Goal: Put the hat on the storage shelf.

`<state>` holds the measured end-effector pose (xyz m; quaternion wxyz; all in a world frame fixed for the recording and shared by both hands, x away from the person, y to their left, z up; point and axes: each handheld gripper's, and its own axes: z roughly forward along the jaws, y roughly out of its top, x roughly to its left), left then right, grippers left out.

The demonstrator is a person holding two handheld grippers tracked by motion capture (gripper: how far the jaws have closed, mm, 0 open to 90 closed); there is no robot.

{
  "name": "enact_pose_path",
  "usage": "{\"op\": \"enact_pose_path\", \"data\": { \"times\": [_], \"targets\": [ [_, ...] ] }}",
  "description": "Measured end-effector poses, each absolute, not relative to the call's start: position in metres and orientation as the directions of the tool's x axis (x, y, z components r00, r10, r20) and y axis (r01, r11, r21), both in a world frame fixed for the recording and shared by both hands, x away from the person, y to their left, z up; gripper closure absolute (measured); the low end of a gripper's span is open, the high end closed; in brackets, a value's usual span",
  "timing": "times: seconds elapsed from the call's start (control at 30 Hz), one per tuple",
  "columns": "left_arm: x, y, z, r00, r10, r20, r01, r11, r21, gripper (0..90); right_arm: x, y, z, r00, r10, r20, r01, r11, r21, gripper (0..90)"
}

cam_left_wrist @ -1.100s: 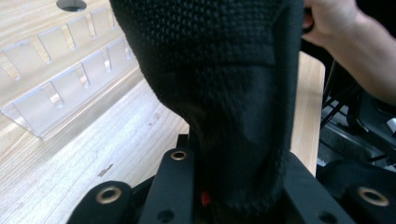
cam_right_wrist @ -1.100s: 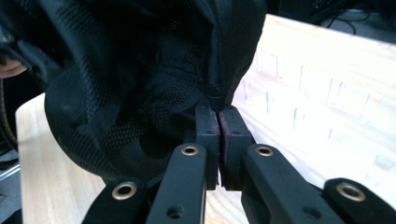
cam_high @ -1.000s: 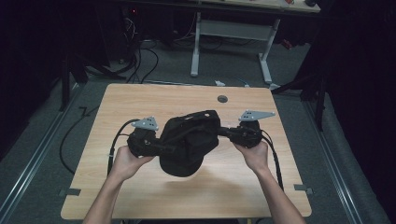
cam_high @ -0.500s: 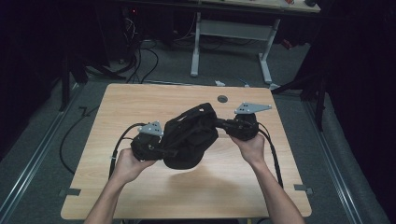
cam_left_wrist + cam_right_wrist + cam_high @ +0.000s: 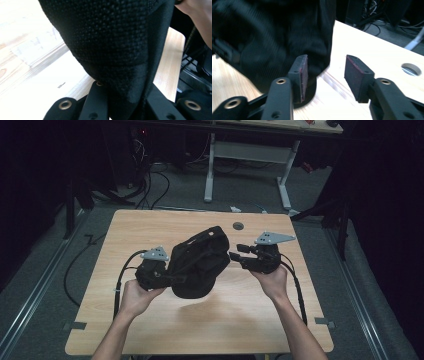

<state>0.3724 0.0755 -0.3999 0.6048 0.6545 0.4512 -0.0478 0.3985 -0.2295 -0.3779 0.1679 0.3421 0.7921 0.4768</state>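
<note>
A: Where is the black fabric bag (image 5: 197, 262) held, relative to the round cable hole (image 5: 238, 225) in the wooden table (image 5: 150, 320)?

B: It is held raised off the tabletop, just on the near side of the hole and a little to its left. Its shadow is cast on the wood below it.

A: How are the two claws set?

B: The left gripper (image 5: 162, 275) is pinched on the bag's near-left edge; in the left gripper view the woven cloth (image 5: 110, 40) is seen clamped between the jaws. The right gripper (image 5: 325, 73) is spread, with nothing between its red-brown pads (image 5: 304, 72), and the bag hangs just beside its left jaw.

A: What would be needed for the step to be done well?

B: A second hold on the far-right rim is probably called for. The open jaws should be brought around a single layer of the rim, not a bunched fold, before being closed. The left pinch should be kept firm meanwhile, so that the bag is not dropped or twisted.
</note>
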Motion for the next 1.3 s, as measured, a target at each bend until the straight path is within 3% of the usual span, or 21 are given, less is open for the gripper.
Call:
{"op": "enact_pose_path", "data": {
  "times": [0.13, 0.4, 0.63, 0.8, 1.3],
  "targets": [
    [0.377, 0.079, -0.396, 0.562, 0.549, -0.618, 0.641, 0.182, 0.745, 86.0, 0.391, -0.237, -0.385, -0.681, 0.731, 0.033, 0.398, 0.332, 0.855, 50.4],
    [0.385, 0.081, -0.385, 0.518, 0.567, -0.640, 0.612, 0.276, 0.741, 85.9, 0.376, -0.260, -0.426, -0.613, 0.787, 0.076, 0.495, 0.307, 0.813, 48.6],
    [0.391, 0.079, -0.374, 0.499, 0.580, -0.644, 0.581, 0.327, 0.745, 85.7, 0.366, -0.280, -0.482, -0.487, 0.873, 0.036, 0.589, 0.297, 0.751, 47.2],
    [0.397, 0.079, -0.366, 0.481, 0.595, -0.644, 0.559, 0.358, 0.748, 85.5, 0.365, -0.291, -0.505, -0.426, 0.904, 0.036, 0.626, 0.265, 0.733, 44.9],
    [0.431, 0.081, -0.353, 0.393, 0.633, -0.667, 0.532, 0.435, 0.726, 85.3, 0.368, -0.297, -0.531, -0.342, 0.939, -0.019, 0.640, 0.248, 0.728, 38.9]
  ]
}}
